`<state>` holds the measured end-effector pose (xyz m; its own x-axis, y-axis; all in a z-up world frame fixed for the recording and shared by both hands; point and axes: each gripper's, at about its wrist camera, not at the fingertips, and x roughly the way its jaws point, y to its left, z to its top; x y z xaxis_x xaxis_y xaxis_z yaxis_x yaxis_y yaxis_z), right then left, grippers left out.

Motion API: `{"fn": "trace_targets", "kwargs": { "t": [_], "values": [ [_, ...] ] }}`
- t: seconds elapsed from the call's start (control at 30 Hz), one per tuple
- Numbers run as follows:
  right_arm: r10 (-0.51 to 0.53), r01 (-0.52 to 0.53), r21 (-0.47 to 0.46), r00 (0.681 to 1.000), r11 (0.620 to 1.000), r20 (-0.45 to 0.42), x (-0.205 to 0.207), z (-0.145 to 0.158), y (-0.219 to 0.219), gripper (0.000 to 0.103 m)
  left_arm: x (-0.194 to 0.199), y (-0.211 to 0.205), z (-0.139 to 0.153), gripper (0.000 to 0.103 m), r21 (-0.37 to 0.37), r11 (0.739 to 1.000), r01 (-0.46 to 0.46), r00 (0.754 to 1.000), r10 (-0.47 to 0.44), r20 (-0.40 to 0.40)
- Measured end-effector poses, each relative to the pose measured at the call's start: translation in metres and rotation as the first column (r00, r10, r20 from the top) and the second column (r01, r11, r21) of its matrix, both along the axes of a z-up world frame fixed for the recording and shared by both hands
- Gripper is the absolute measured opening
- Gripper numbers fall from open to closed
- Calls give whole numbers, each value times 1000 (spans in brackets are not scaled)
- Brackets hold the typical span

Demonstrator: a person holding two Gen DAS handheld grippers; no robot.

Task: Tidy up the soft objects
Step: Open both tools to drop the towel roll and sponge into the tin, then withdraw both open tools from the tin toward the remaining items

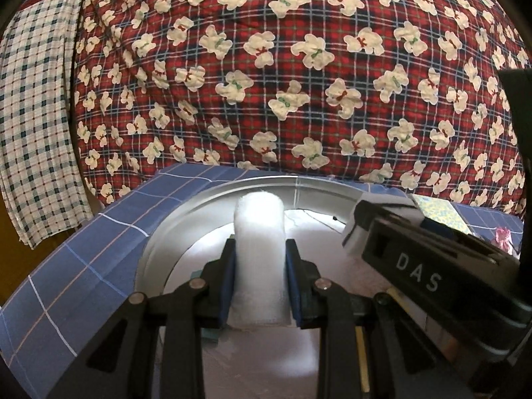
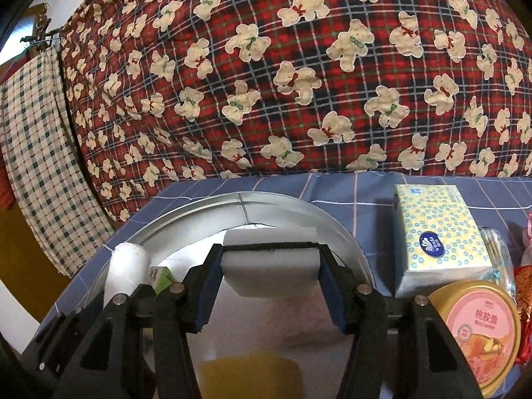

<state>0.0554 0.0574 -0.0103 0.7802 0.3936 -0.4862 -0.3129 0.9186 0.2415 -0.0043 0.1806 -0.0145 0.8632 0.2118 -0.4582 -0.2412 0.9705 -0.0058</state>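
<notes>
My left gripper (image 1: 261, 244) is shut on a white soft roll (image 1: 259, 219), which stands upright between the blue pads over a round metal tray (image 1: 232, 188). My right gripper (image 2: 270, 249) is shut on a white sponge with a dark scouring layer (image 2: 269, 266), held over the same tray (image 2: 199, 209). In the right wrist view the white roll (image 2: 128, 262) shows at the left, close beside the right gripper. In the left wrist view the sponge (image 1: 375, 206) pokes out at the right. A yellow soft block (image 2: 246, 372) lies in the tray below.
A blue checked cloth (image 2: 332, 189) covers the table. A tissue pack (image 2: 435, 236), a round can with a pink lid (image 2: 478, 329) and shiny wrappers (image 2: 523, 286) sit to the right of the tray. A small green box (image 2: 163, 277) is near the roll. A red bear-print quilt (image 2: 266, 83) rises behind.
</notes>
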Motion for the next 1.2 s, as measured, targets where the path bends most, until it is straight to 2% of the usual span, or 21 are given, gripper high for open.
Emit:
{"fn": "trace_targets", "kwargs": {
  "t": [0.13, 0.2, 0.27, 0.33, 0.4, 0.57, 0.63, 0.8, 0.9, 1.1, 1.2],
  "values": [
    [16, -16, 16, 1000, 1000, 3, 0, 1, -1, 65, 2, 1, -1, 28, -9, 1000, -12, 1000, 12, -10],
    [39, -39, 30, 999, 999, -3, 1, 1, -1, 76, 2, 2, -1, 29, -14, 1000, -22, 1000, 22, -10],
    [46, -46, 45, 999, 998, 10, -1, 2, -2, 80, 0, 3, -1, 48, -23, 999, -33, 999, 33, -4],
    [47, -48, 56, 998, 997, 31, -4, 3, -4, 81, -5, 4, 2, 74, -41, 998, -42, 999, 43, 30],
    [52, -55, 62, 998, 997, 46, -7, 6, -5, 81, -8, 3, 4, 85, -50, 998, -41, 998, 43, 49],
    [29, -39, 79, 992, 996, 123, -20, 14, -12, 85, -10, 3, 5, 93, -67, 997, -34, 997, 38, 70],
    [-8, -7, 88, 987, 996, 163, -28, 18, -18, 87, -12, 2, 6, 97, -62, 997, -38, 996, 43, 83],
    [-115, 91, 112, 965, 990, 235, -41, 24, -36, 89, -16, -2, 8, 98, -39, 998, -50, 992, 54, 115],
    [-176, 151, 118, 954, 982, 242, -42, 24, -47, 89, -18, -5, 9, 98, -18, 998, -59, 990, 61, 129],
    [-211, 189, 118, 953, 975, 218, -42, 19, -59, 89, -22, -16, 12, 100, 48, 996, -73, 985, 65, 161],
    [-234, 215, 102, 940, 971, 247, -47, 20, -63, 89, -25, -18, 13, 102, 64, 995, -78, 983, 66, 174]
  ]
}}
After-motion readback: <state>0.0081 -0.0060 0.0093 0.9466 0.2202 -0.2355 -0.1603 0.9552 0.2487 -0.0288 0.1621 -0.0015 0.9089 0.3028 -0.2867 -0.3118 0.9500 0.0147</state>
